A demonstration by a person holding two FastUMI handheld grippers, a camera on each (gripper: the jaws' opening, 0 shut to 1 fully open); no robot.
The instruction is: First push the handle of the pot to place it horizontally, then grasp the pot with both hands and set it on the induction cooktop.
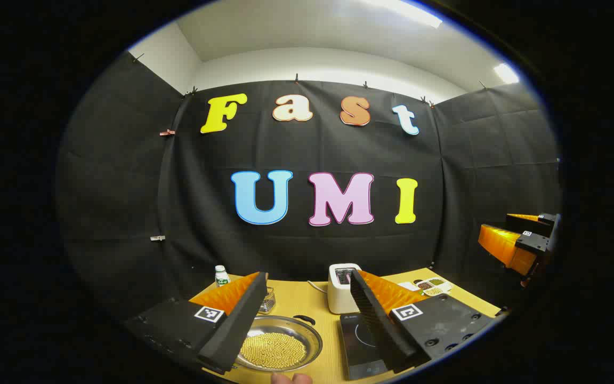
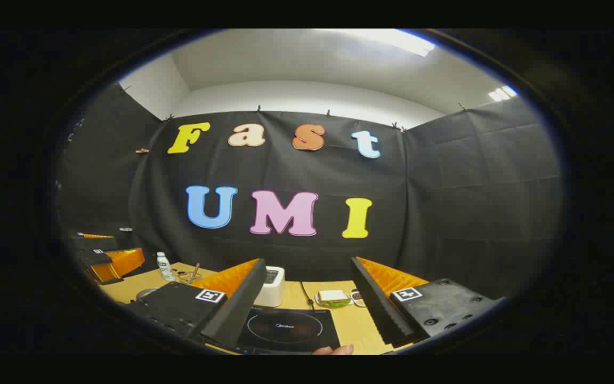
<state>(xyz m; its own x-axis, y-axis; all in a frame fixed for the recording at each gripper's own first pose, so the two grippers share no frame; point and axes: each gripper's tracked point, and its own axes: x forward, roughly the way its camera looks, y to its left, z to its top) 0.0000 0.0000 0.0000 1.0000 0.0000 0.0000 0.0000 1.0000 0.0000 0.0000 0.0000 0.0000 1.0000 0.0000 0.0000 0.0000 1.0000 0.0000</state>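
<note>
A shallow metal pot (image 1: 277,345) full of small yellow beads sits on the wooden table (image 1: 307,298), low in the left gripper view. Its short black handle (image 1: 305,319) sticks out at the far rim. The black induction cooktop (image 1: 359,341) lies just right of it, and fills the space below my right gripper (image 2: 307,262) as the cooktop (image 2: 285,328). My left gripper (image 1: 307,274) is held above the table, open, with nothing between its fingers. The right gripper is also open and empty. A sliver of the pot (image 2: 147,292) shows at the left of the right gripper view.
A white toaster (image 1: 341,288) stands behind the cooktop. A small bottle (image 1: 221,276) and a wire holder (image 1: 268,300) are at the back left. Small dishes (image 1: 430,286) and a sandwich plate (image 2: 333,297) lie at the right. A person's fingertip (image 1: 291,378) shows at the bottom.
</note>
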